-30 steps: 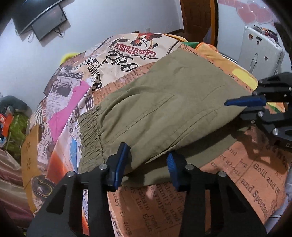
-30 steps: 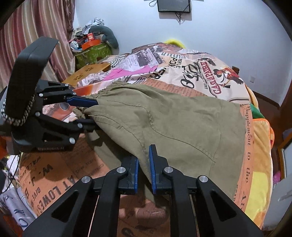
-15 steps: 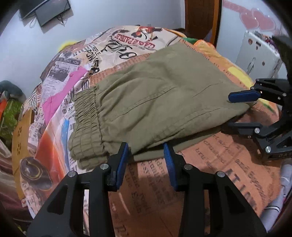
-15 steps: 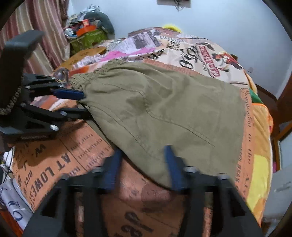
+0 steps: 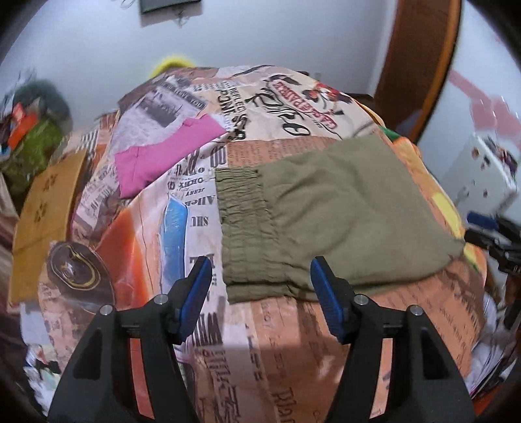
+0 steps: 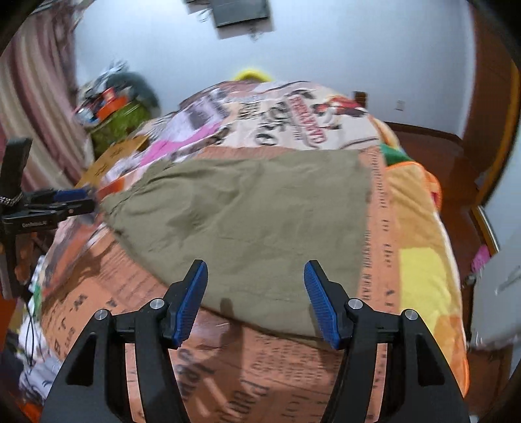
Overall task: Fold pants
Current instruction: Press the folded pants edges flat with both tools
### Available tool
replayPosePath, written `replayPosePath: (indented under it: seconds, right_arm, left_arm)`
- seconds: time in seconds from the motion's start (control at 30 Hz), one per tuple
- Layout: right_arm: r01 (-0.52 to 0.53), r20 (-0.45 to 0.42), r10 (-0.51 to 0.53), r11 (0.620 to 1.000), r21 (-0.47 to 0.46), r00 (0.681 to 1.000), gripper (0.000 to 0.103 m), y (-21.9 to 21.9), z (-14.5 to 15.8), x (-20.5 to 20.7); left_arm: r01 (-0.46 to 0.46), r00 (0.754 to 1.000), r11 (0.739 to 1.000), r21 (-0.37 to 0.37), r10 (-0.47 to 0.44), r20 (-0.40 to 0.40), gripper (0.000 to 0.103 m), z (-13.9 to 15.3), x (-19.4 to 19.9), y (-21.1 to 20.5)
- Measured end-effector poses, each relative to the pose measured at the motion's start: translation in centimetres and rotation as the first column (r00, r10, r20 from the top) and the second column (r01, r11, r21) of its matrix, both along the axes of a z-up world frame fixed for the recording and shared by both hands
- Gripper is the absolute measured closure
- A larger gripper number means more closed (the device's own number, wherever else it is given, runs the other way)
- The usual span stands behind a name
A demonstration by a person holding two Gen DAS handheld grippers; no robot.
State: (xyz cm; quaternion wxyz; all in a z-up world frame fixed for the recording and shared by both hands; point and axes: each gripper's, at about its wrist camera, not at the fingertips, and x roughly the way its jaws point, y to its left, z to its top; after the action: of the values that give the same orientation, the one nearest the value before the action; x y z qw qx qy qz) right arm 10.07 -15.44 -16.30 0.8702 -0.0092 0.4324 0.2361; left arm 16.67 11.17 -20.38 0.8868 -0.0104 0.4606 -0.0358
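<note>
Folded olive pants (image 5: 338,214) lie flat on a bed under a newspaper-print bedspread (image 5: 182,227), with the elastic waistband (image 5: 244,231) at the 9 o'clock end of the garment in the left wrist view and the plain folded end toward 3 o'clock.

Left gripper (image 5: 260,302): its jaws are opening, blue pads spread well apart, nothing between them. The pads stand over the near edge of the pants at about 6 o'clock from the waistband corner; whether they hover above the cloth or graze it cannot be told. In the right wrist view this same tool sits at 9 o'clock, just beside the waistband end.

Right gripper (image 6: 255,299): jaws set wide, empty, blue pads framing the near hem of the pants. In the left wrist view it shows at 3 o'clock, just off the far corner of the garment, blurred.

Surroundings: a pink cloth (image 5: 162,156) lies on the bedspread at 10 o'clock from the pants, apart from them. A dark screen (image 6: 241,13) hangs on the white wall at 12 o'clock.
</note>
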Motion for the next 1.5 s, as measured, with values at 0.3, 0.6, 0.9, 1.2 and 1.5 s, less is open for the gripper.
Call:
replayPosePath:
  seconds: [0.3,0.6,0.9,1.2,1.5]
  right_arm:
    - [0.134,-0.102,-0.137,0.990,-0.035,0.985,0.045,-3.5,-3.6,1.1]
    - [0.161,-0.199,-0.158,0.987,0.000,0.967,0.045,-5.2,-6.9,0.9]
    - [0.129,-0.151,-0.142,0.987,-0.092,0.978,0.047,-5.7,-6.9,0.0]
    - [0.133,-0.155,-0.150,0.985,-0.112,0.976,0.047,-6.5,-6.6,0.1]
    - [0.143,-0.087,-0.147,0.988,-0.050,0.985,0.047,-6.7,-3.1,3.0]
  left_arm:
    - [-0.071,0.991,0.990,-0.124,0.056,-0.120,0.047,-4.1,3.2,1.1]
    - [-0.077,0.992,0.992,-0.097,0.067,-0.109,0.051,-5.0,1.6,1.0]
    - [-0.094,0.992,0.995,-0.041,0.090,-0.086,0.051,-4.9,-0.2,0.7]
    - [-0.111,0.990,0.994,-0.023,0.109,-0.086,0.050,-4.2,-1.6,0.5]
    - [-0.119,0.993,0.993,0.019,0.119,-0.004,0.044,-0.1,-0.1,0.9]
